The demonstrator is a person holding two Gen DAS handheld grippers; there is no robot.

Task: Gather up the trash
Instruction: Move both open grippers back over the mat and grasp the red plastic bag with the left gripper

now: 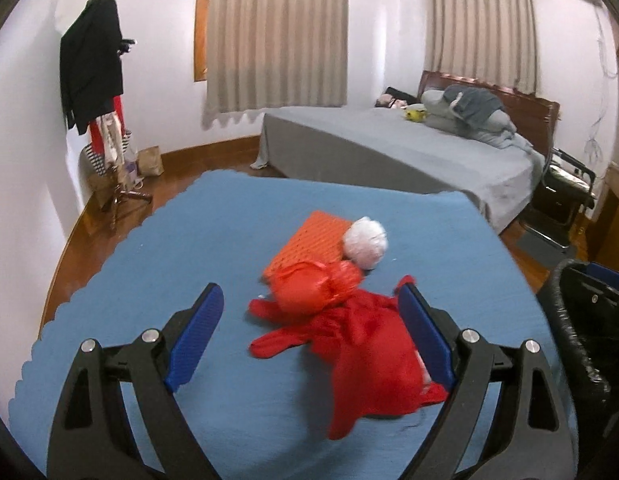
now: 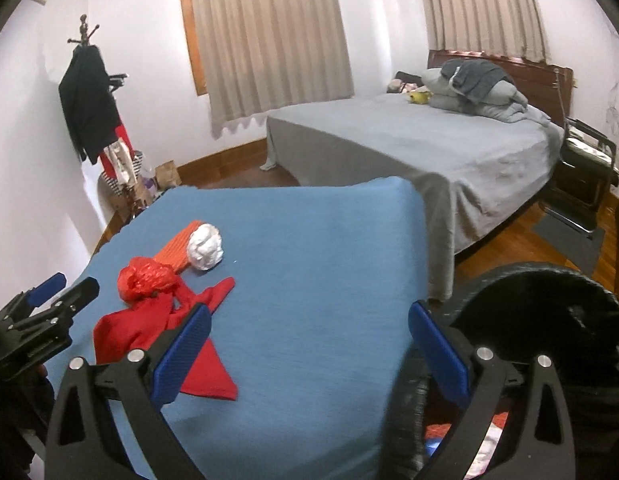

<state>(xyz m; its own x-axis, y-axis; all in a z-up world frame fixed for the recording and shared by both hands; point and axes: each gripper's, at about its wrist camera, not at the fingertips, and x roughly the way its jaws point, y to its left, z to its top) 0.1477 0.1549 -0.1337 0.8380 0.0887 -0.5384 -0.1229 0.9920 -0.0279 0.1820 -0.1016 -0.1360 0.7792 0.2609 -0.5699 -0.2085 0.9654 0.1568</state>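
Observation:
On the blue-covered table lie a crumpled white paper ball, a flat orange packet, a scrunched red plastic bag and a red cloth. My left gripper hovers open over the red cloth, which spreads between its blue pads and reaches the right one. My right gripper is open above the table's near right corner, with nothing between its fingers. A black-lined trash bin stands just right of the table, with some trash inside.
Behind the table stands a grey-covered bed with pillows. A coat rack with hanging clothes and bags at its foot fills the left corner. A folding chair is by the bed's head. The floor is wood.

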